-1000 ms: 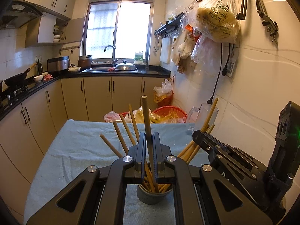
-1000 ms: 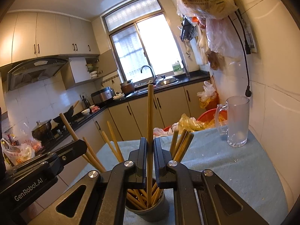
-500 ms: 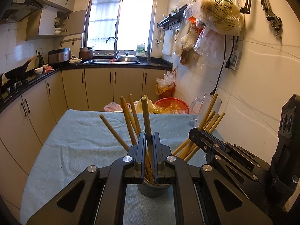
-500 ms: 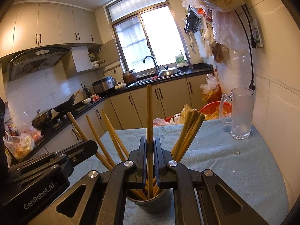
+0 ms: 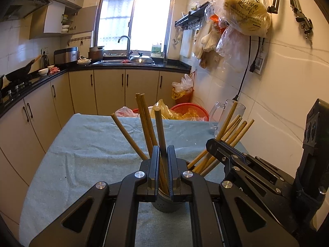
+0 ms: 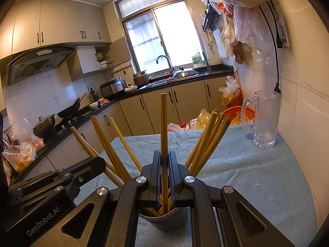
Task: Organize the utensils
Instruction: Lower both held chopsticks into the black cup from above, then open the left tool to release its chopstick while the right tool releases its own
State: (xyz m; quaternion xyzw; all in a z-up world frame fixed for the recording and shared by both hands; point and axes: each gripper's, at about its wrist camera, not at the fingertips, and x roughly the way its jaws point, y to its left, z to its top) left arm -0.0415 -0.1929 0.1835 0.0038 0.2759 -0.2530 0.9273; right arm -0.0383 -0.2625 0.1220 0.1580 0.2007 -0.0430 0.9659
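Left gripper (image 5: 163,158) clamped on one wooden chopstick (image 5: 160,131), lower end inside the grey holder (image 5: 164,204) on the blue-grey table cloth (image 5: 86,150). Right gripper (image 6: 164,162) likewise clamped on an upright chopstick (image 6: 163,123) above the same holder (image 6: 164,220). Further chopsticks (image 6: 207,142) fanned out of the holder; glass mug (image 6: 265,119) standing well apart near the wall.

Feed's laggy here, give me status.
Left gripper and right gripper each shut on one chopstick, tips inside grey holder. Nothing blocking.
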